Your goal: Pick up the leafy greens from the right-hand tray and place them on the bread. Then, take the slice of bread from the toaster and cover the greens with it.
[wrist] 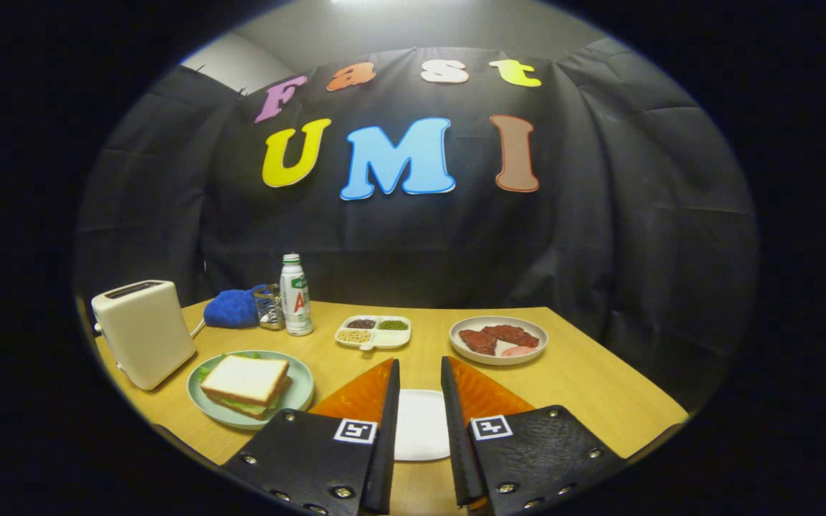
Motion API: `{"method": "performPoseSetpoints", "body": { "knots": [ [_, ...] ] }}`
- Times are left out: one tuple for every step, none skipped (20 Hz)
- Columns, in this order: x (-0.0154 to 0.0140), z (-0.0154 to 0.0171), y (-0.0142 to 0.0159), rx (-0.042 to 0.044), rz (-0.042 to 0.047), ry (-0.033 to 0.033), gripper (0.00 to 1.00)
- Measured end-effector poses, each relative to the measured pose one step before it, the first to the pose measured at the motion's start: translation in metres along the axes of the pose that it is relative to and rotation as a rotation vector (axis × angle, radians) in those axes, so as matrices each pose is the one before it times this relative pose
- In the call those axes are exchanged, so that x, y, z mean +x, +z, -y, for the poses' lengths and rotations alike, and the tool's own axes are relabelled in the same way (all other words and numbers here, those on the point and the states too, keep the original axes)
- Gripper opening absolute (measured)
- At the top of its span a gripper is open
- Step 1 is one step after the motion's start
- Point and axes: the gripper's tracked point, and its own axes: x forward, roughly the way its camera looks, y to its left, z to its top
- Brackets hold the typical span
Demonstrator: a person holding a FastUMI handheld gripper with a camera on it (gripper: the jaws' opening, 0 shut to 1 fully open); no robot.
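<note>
Fingers (pixel 420 430) stood parted and empty over a bare white tray (pixel 420 423) on the desk (pixel 585 380); ahead to their left, bread (pixel 244 378) already covered the greens (pixel 241 405) on a plate (pixel 298 390) by the toaster (pixel 144 331), so the task looked complete.

the hand-held two-finger gripper (pixel 420 373) hangs above the tabletop with its fingers (pixel 389 401) parted and nothing between them. the two fingers run forward side by side, tips apart, with a clear gap from base to tip. each finger sits on a textured, riveted base plate (pixel 312 459) carrying a small square black-and-white marker (pixel 355 431). the gripper is held level, neither finger touching anything.
</note>
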Motion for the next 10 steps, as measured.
{"method": "performPoseSetpoints", "body": {
  "knots": [
    [-0.0019, 0.01383, 0.00331, 0.01232, 0.00072, -0.00342, 0.33],
    [-0.00169, 0.01679, 0.00404, 0.00129, 0.00684, -0.00814, 0.33],
    [-0.00012, 0.0219, 0.00559, -0.01373, 0.01711, -0.02577, 0.33],
    [0.00106, 0.02637, 0.0012, -0.04022, 0.00858, -0.05026, 0.33],
    [0.00123, 0.02605, -0.00124, -0.03725, 0.01306, -0.0453, 0.33],
    [-0.0009, 0.021, 0.001, -0.02239, 0.02084, -0.02664, 0.33],
    [-0.0024, 0.01738, 0.00059, -0.00802, 0.02059, -0.00575, 0.33],
    [0.0005, 0.01308, -0.00065, 0.00316, 0.01968, 0.0143, 0.33],
    [0.00237, 0.01212, -0.00306, -0.00726, 0.01543, 0.02732, 0.33],
    [0.00211, 0.01456, -0.00338, -0.01163, 0.00712, 0.0224, 0.33]
  ]
}}
